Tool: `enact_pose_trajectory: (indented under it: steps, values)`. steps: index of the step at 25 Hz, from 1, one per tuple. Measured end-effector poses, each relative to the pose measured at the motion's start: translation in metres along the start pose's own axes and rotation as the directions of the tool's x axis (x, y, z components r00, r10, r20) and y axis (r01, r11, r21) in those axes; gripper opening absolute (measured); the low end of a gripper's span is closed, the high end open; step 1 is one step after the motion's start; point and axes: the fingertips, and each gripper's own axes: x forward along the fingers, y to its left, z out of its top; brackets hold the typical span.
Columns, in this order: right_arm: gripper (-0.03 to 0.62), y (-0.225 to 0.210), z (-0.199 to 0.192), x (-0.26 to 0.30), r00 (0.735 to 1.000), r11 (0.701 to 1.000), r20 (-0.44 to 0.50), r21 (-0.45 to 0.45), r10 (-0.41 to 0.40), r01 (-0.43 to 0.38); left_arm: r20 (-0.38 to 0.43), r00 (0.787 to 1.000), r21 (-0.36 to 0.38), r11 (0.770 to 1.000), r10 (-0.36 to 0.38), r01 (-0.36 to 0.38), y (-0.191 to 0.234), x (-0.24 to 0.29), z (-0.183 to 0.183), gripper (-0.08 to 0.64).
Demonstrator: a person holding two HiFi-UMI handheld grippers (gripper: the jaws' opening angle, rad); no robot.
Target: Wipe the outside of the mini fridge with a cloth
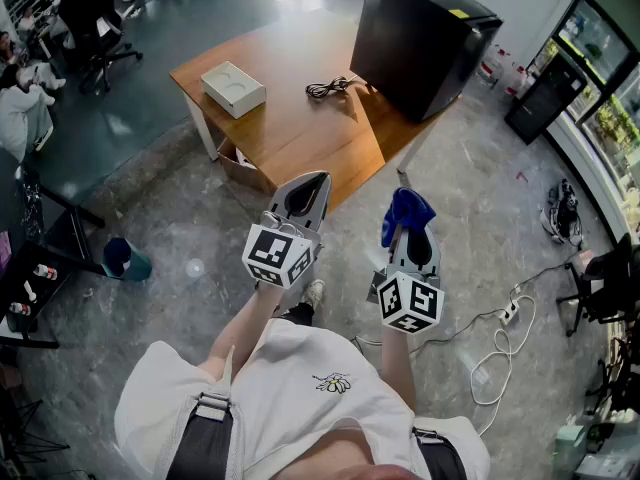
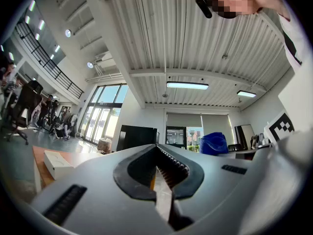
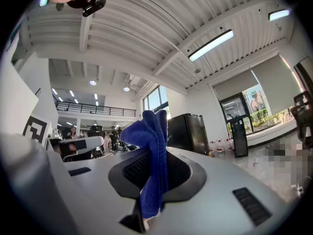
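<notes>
Table (image 1: 300, 128) first: wooden top, set on the stone floor ahead of the person, and both grippers are held well short of it. Mini fridge (image 1: 420, 38) sits at its far right end, a black box with flat panels, nearest corner facing the camera; it also shows in the distance in the right gripper view (image 3: 188, 131). My read: it's heavy and rigid enough not to shift under a wipe, the panels look smooth so a cloth should slide easily, and there's no need to grip the fridge at all, just press against a face. White box (image 1: 233, 88) lies on the left part of the table, well apart from the fridge, not in the way. Left gripper (image 1: 312, 183) is raised in front of the torso, jaws closed tip to tip with nothing between them, confirmed in its own view (image 2: 156, 153). Right gripper (image 1: 411, 240) is beside it at about the same height, jaws clamped on the cloth (image 1: 405, 211). Cloth is blue, soft and knitted-looking; it's pinched along a fold, and a bunched wad sticks out past the tips (image 3: 151, 136). Judgement: it's light and floppy, and the wad beyond the tips is what should meet the panel, not the jaw plastic. Black cable (image 1: 327, 88) lies coiled on the table just left of the fridge; keep the sweep off it. No wiping contact yet.
</notes>
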Motion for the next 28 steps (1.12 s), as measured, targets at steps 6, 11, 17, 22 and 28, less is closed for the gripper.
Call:
enact_pose_trajectory:
  steps: [6,11,17,22,28]
  values:
    - [0.061,-0.010,0.025,0.103,0.999,1.000,0.050,-0.003,-0.001,0.001,-0.010,1.000,-0.021,1.000,0.003,-0.003,0.057,0.081,-0.003,0.005]
    - [0.061,-0.047,0.029,0.160,0.995,0.997,0.067,0.025,-0.068,0.066,-0.021,1.000,-0.035,0.999,-0.005,0.004,0.085,0.140,-0.015,0.005]
    - [0.061,-0.091,0.016,0.195,0.992,0.991,0.030,0.055,-0.126,0.125,-0.086,0.996,-0.045,0.999,-0.027,0.023,0.083,0.185,-0.041,0.005]
    - [0.061,-0.124,0.019,0.230,0.992,0.989,0.036,0.090,-0.120,0.116,-0.084,0.996,-0.034,0.999,-0.001,-0.002,0.078,0.223,-0.045,0.005]
    - [0.061,-0.151,0.042,0.279,0.999,0.998,0.053,0.059,0.002,-0.005,-0.039,0.997,-0.017,0.998,0.059,-0.060,0.074,0.275,-0.038,0.005]
